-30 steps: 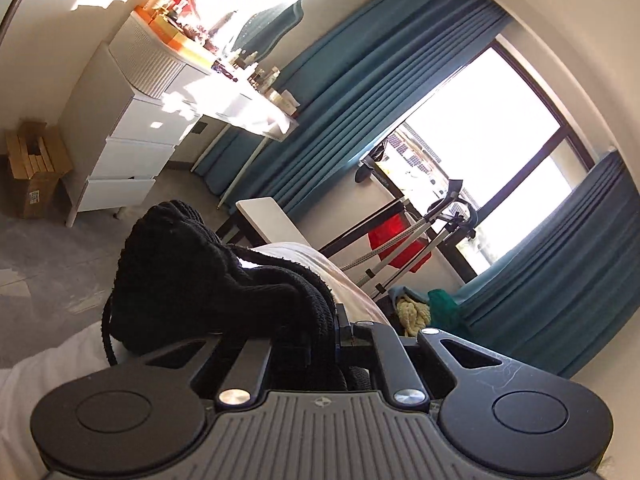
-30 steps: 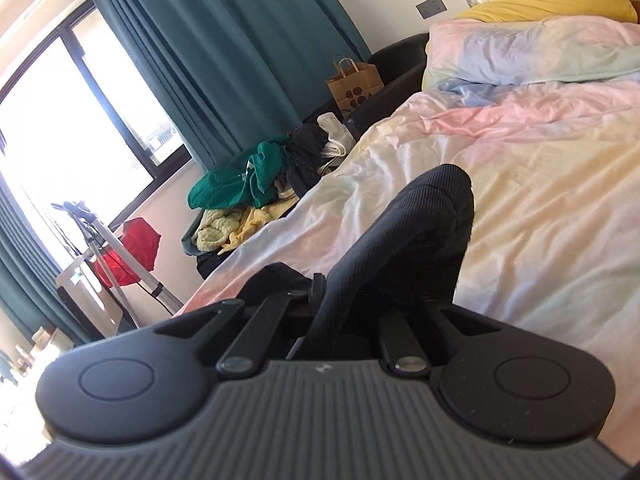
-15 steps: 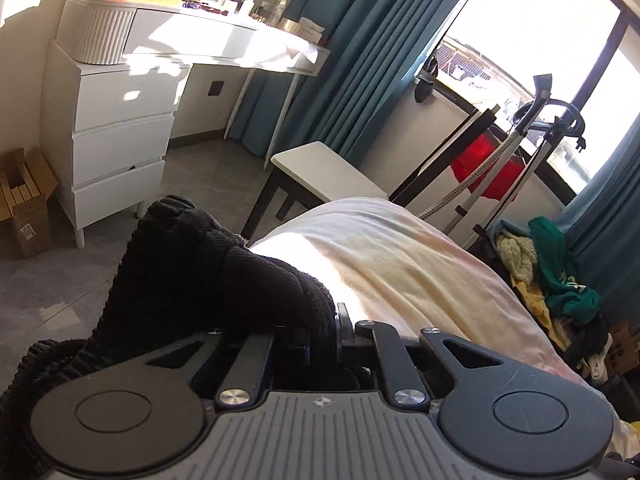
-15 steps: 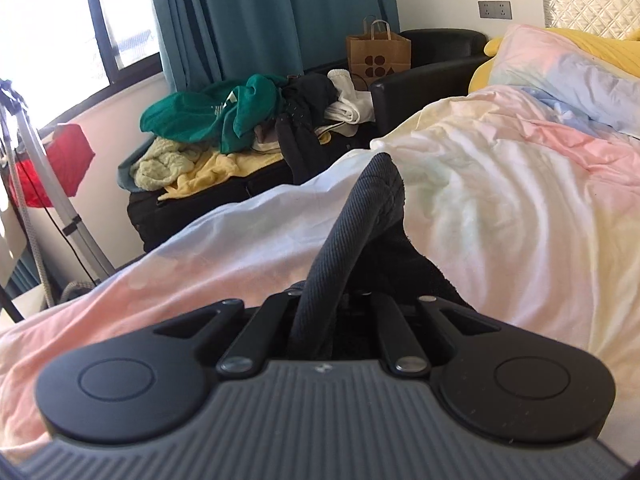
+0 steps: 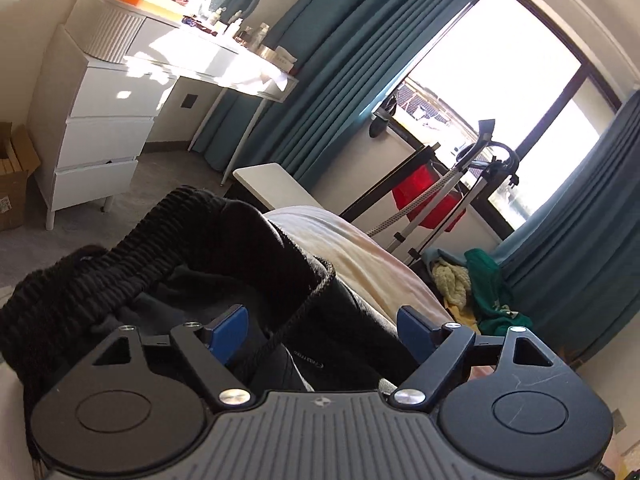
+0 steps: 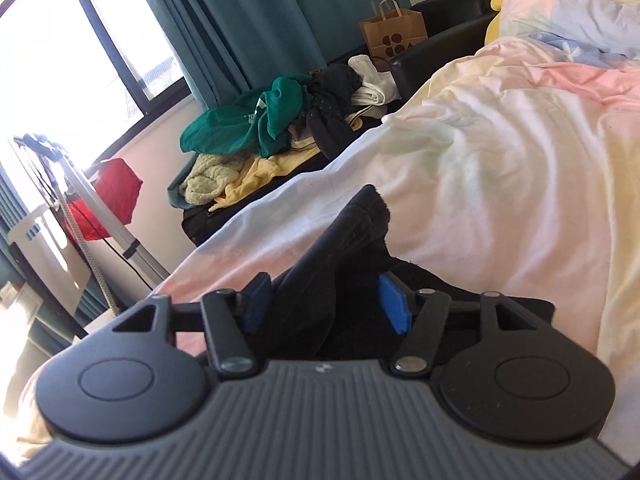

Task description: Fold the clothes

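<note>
A black garment [image 5: 208, 256] with a ribbed waistband and a drawcord lies bunched on the pale bed cover [image 5: 360, 256]. My left gripper [image 5: 322, 330] is opening, its blue pads [image 5: 226, 332] wide apart, with the cloth and cord loose between them. In the right wrist view a black fold of the same garment [image 6: 352, 240] stands up on the bed cover [image 6: 500, 184]. My right gripper [image 6: 326, 304] is also opening; the fold sits between its blue pads [image 6: 394, 302], which do not press on it.
A pile of green, yellow and dark clothes [image 6: 280, 124] lies on a black suitcase beside the bed. A garment steamer with a red bag [image 5: 432, 196], a white bench [image 5: 276, 188], a white dresser [image 5: 100, 136], teal curtains [image 5: 332, 64] and pillows [image 6: 568, 12] surround the bed.
Both grippers were shut on the black garment and have opened, letting it go. Both have sunk toward the bed, and the cloth now rests slack on the cover.
</note>
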A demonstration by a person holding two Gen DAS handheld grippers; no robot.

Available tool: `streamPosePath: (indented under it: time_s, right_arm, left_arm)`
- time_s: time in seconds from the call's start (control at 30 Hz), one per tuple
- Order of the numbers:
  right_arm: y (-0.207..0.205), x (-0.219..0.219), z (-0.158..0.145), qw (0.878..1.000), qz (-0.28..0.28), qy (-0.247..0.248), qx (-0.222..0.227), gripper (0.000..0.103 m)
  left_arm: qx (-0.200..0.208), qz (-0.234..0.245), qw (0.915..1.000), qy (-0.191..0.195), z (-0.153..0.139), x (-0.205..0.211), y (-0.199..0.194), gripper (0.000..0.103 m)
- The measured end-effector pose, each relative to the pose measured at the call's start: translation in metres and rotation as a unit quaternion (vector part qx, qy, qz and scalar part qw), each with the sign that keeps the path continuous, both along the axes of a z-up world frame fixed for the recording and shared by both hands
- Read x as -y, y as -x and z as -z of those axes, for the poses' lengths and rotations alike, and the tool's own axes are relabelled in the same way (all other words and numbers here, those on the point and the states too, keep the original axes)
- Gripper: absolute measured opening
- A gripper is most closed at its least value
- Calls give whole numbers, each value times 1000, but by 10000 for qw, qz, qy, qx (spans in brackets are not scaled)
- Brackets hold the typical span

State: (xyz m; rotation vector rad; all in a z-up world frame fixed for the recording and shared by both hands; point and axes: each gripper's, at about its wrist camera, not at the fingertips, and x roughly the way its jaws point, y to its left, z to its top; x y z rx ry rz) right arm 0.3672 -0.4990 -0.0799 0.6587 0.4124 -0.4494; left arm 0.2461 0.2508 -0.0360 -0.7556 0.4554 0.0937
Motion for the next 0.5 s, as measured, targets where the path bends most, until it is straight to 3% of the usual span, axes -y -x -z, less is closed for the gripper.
streamPosePath:
  time_s: [0.1, 0.17, 0.23, 0.3, 0.4, 0.47, 0.5]
  right_arm:
    - [45, 7, 8, 9975, 333, -615, 108, 67]
    - [73, 12, 27, 9896, 493, -1342, 148, 68]
    - [98, 12, 50, 9773, 617, -2018, 171, 68]
    - [112, 9, 66, 9700, 560, -2352, 265, 68]
    - [115, 5, 79, 9679, 319, -2460, 402, 67]
    - [109, 5, 85, 9673, 186, -2477, 511, 67]
    - [105, 6, 86, 9667, 144, -2483, 599, 67]
  left_arm:
    - [-259, -527, 9892, 1343, 31, 11, 54, 99]
    - [-552, -602, 9788, 1880, 48, 18, 68, 99]
    - [-882, -440, 9785, 1812, 56, 21, 66, 99]
    - [-902, -255, 9826, 1605, 62, 21, 63, 99]
    - [-712, -295, 9820, 1726, 77, 11, 56, 99]
    - [-518, -597, 9797, 1841, 85, 0, 52, 98]
    - [-418, -767, 9782, 1881, 88, -6, 51, 92]
